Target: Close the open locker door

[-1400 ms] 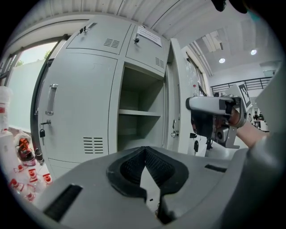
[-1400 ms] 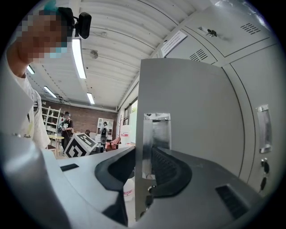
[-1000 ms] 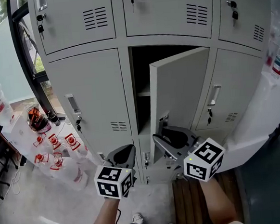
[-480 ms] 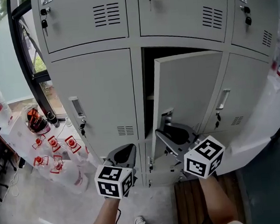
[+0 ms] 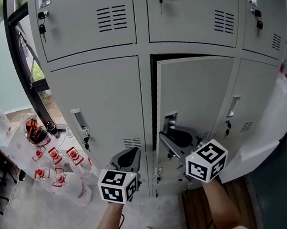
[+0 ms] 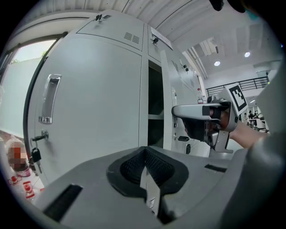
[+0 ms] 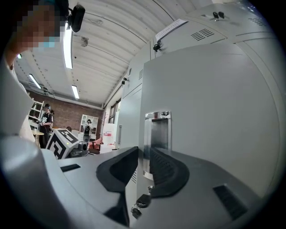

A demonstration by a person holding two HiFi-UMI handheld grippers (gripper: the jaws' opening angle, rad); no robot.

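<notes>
The grey locker door [image 5: 196, 97] in the middle column stands only slightly ajar, with a thin dark gap [image 5: 155, 100] along its left edge. My right gripper [image 5: 172, 135] is at the door's free edge, just below the metal handle recess [image 5: 169, 120]. In the right gripper view the door [image 7: 210, 112] fills the right side. Its edge runs between the jaws of my right gripper [image 7: 144, 157], which are closing; no clamp on the edge shows. Keys [image 7: 142, 203] hang below. My left gripper [image 5: 128, 157] is shut and holds nothing, low in front of the neighbouring closed door [image 5: 98, 100].
Closed locker doors surround the open one. Plastic water bottles with red labels [image 5: 58, 167] lie on the floor at the left by a window frame. A wooden pallet [image 5: 196, 216] lies under my right arm. White plastic sheeting [image 5: 264, 141] bulges at the right.
The door has swung further toward its frame and the dark opening has narrowed to a slit. My right gripper moved with the door edge. The left gripper stayed put.
</notes>
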